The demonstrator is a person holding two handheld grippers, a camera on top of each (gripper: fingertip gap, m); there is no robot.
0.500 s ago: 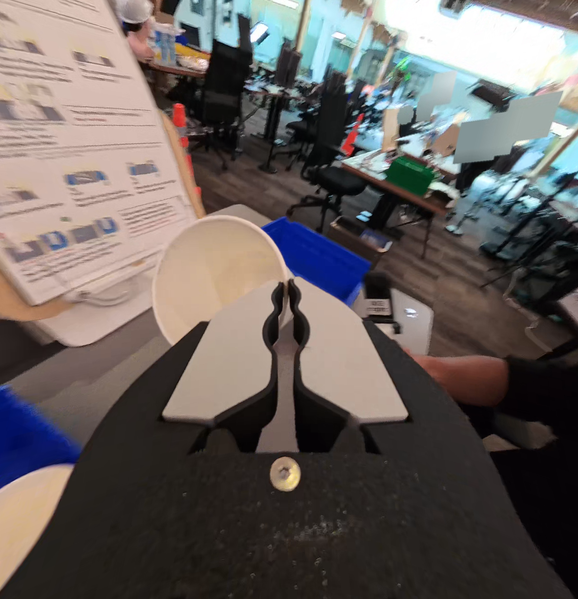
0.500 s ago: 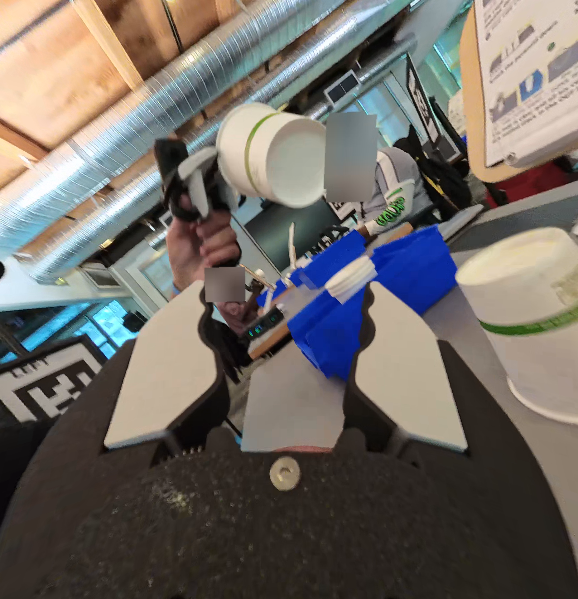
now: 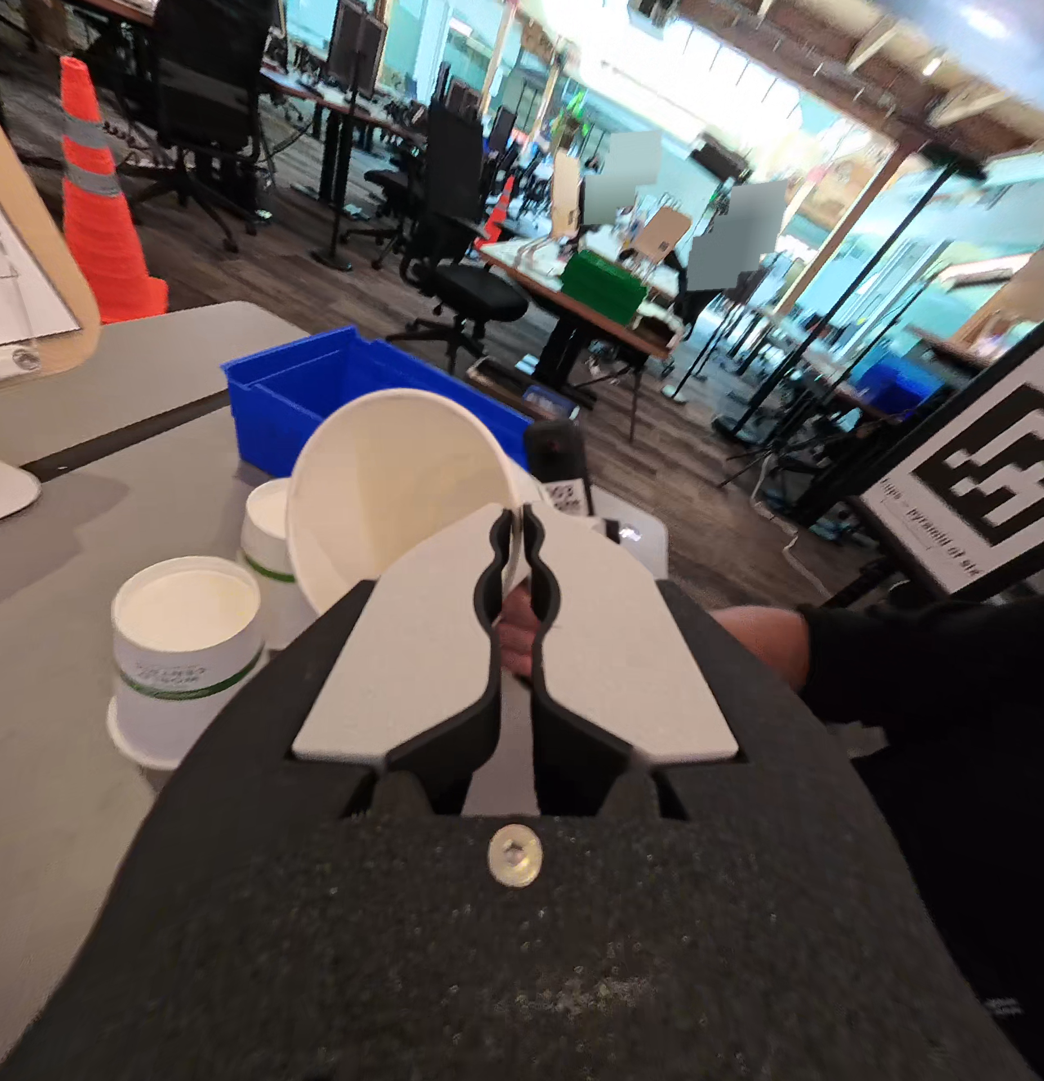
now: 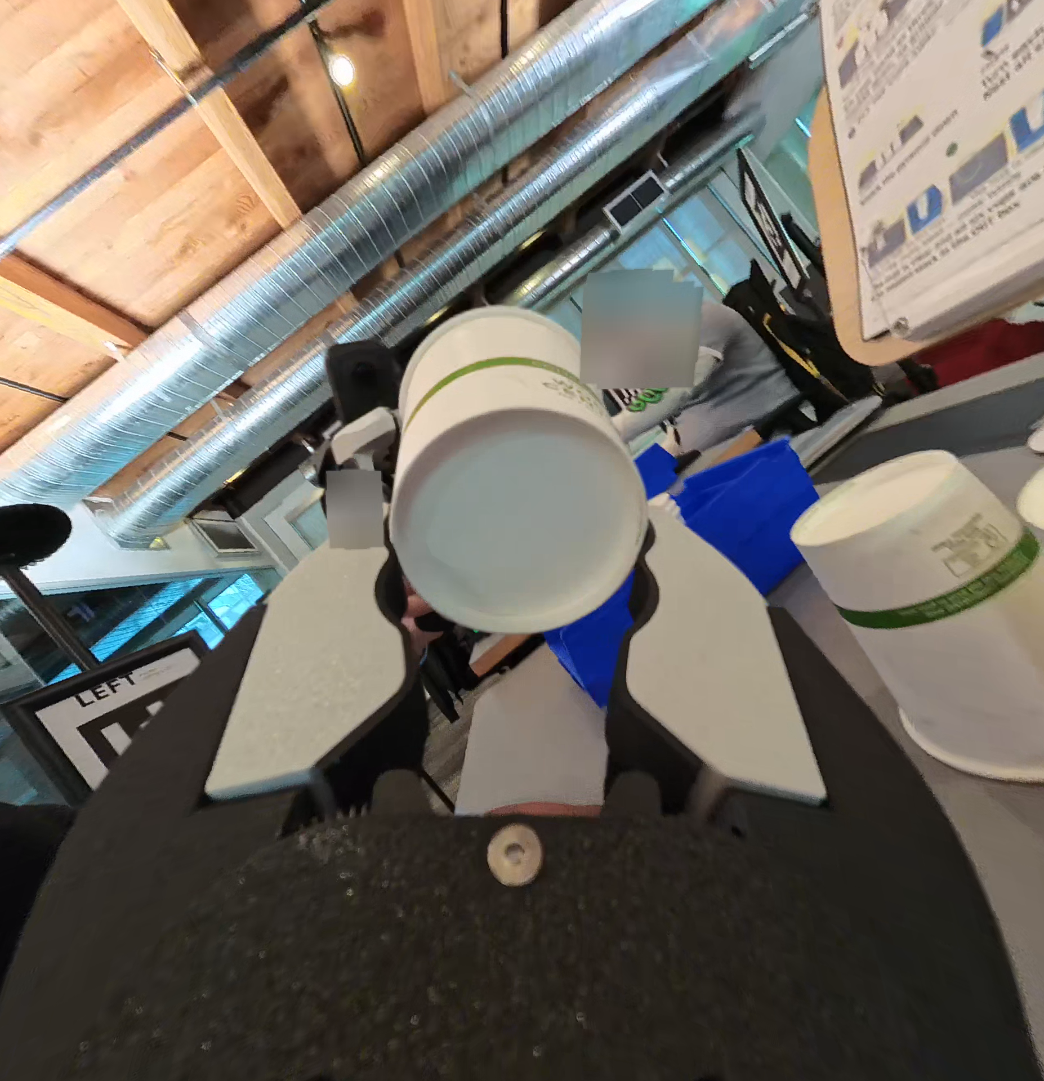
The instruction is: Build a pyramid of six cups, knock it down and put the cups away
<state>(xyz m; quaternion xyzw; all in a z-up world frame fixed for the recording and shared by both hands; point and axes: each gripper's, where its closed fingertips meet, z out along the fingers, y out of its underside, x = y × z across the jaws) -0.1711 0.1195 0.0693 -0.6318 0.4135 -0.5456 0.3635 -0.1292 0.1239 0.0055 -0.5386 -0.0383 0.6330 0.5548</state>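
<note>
Handover geometry: held cup lies base-first toward the waiting right gripper.

Left wrist view: the left gripper (image 3: 518, 517) is clamped on the rim wall of a white paper cup (image 3: 391, 497), the fingers pinched almost together with only the cup wall between them. The cup's mouth faces the camera, so its long axis runs forward, away from the fingers. Two further inverted cups (image 3: 186, 643) stand on the grey table (image 3: 51, 819) below left, and a blue bin (image 3: 309, 380) sits beyond them.
Right wrist view: the right gripper (image 4: 517, 570) stands spread wide and empty. The held cup's flat base sits just ahead, between the fingertips; contact cannot be judged. The right gripper is judged best placed to take the body across its axis.
</note>
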